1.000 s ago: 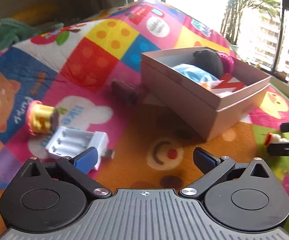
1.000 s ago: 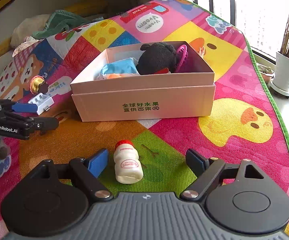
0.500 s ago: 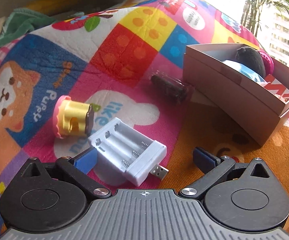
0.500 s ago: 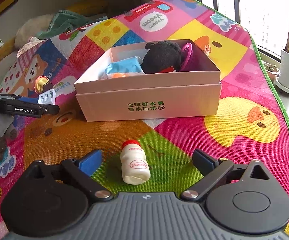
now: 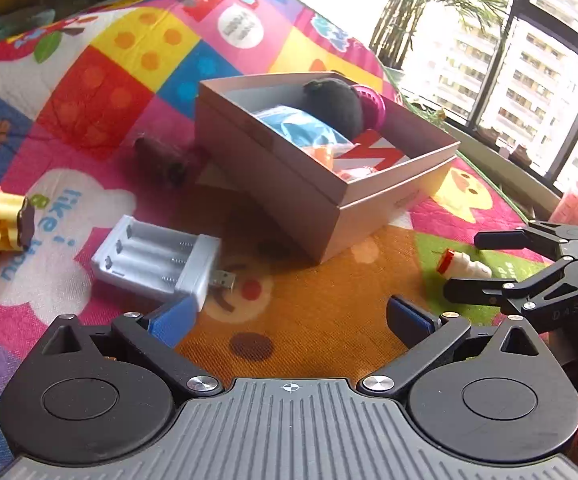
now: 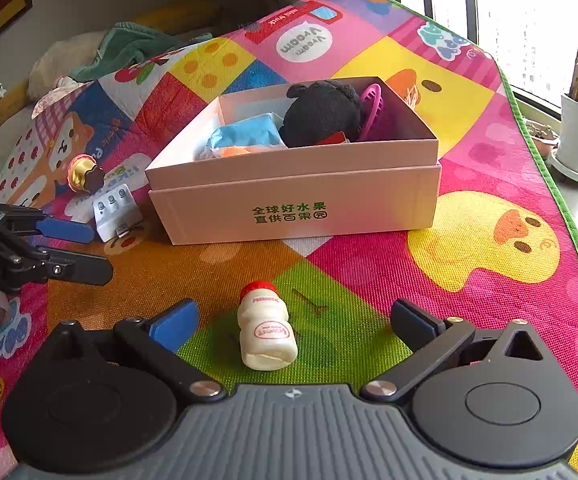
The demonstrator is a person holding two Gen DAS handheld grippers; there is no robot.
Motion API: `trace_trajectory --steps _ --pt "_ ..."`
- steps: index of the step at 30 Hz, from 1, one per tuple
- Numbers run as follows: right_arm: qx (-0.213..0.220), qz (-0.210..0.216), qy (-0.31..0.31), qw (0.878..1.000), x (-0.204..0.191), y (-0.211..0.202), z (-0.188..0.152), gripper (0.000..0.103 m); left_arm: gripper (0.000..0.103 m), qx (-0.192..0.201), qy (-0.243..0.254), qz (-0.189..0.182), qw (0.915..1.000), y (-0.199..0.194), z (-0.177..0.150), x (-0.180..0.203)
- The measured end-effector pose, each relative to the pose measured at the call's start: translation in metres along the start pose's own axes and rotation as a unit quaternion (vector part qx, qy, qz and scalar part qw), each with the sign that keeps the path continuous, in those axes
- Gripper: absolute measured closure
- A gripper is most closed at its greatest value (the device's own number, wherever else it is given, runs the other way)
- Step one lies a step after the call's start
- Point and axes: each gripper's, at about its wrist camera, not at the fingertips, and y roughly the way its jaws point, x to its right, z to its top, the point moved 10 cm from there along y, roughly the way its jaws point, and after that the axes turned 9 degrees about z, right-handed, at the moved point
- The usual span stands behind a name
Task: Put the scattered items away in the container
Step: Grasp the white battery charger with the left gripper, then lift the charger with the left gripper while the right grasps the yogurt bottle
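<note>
Playmat; bottle cap toward box

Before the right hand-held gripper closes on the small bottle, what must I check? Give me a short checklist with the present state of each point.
1. Right hand-held gripper open, jaws just widened: ok.
2. Small bottle between its fingers, untouched: ok.
3. Bottle centred: not ok, it lies nearer the left finger.
4. Bottle upright: not ok, it lies on its side on the mat.
5. Box has free space: cannot tell, several things already fill it.
6. Left hand-held gripper open and empty, near the battery charger: ok.
</note>
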Motion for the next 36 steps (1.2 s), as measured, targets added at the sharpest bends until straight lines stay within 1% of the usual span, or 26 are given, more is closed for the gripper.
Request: trace_trajectory --steps 1,3,4,7,10,12,17,19,22,25,28,30,31,32,36 --pt "0.001 -0.001 0.002 1.0 0.001 0.0 0.0 0.0 0.0 0.008 0.01 0.029 0.9995 0.0 0.002 -0.001" --pt "0.002 -0.001 0.004 1.0 0.001 0.0 0.0 0.0 0.0 0.019 0.029 0.092 0.9952 0.001 0.007 -0.011" --pt "0.002 -0.001 0.004 1.0 0.001 0.0 0.0 0.0 0.0 0.022 0.031 0.105 0.9937 0.003 0.009 -0.016" --pt "0.001 -0.002 0.004 1.0 0.001 0.0 0.001 0.0 0.0 0.013 0.02 0.12 0.9925 0.011 0.012 -0.034" --pt "0.001 -0.002 0.003 1.0 0.001 0.0 0.0 0.0 0.0 0.013 0.033 0.146 0.9886 0.018 0.014 -0.051" --pt "0.0 -0.003 0.003 1.0 0.001 0.0 0.0 0.0 0.0 0.011 0.032 0.154 0.9874 0.023 0.015 -0.062" --pt "-0.001 -0.004 0.001 1.0 0.001 0.0 -0.001 0.0 0.0 0.019 0.023 0.163 0.9862 0.032 0.022 -0.084" --pt "-0.002 -0.005 0.0 1.0 0.001 0.0 -0.001 0.0 0.0 0.021 0.021 0.151 0.9881 0.037 0.025 -0.09" --pt "-0.001 -0.006 0.0 1.0 0.001 0.0 -0.001 0.0 0.0 0.005 0.014 0.124 0.9922 0.049 0.026 -0.096" --pt "0.0 -0.005 0.002 1.0 0.001 0.0 -0.001 0.0 0.0 0.008 0.003 0.108 0.9941 0.055 0.029 -0.1" --pt "0.0 -0.005 0.002 1.0 0.001 0.0 -0.001 0.0 0.0 0.016 -0.007 0.108 0.994 0.057 0.03 -0.099" --pt "0.0 -0.003 0.003 1.0 0.001 -0.001 -0.001 0.0 0.0 0.022 -0.002 0.104 0.9943 0.056 0.03 -0.094" --pt "0.001 -0.003 0.003 1.0 0.001 -0.001 -0.001 0.0 0.001 0.024 0.0 0.103 0.9944 0.055 0.03 -0.092" --pt "0.0 -0.003 0.003 1.0 0.001 0.0 -0.001 0.0 0.008 0.026 0.001 0.103 0.9943 0.054 0.03 -0.09" --pt "-0.002 -0.006 -0.001 1.0 0.0 0.0 -0.001 0.0 0.009 0.029 -0.003 0.098 0.9948 0.049 0.027 -0.079"
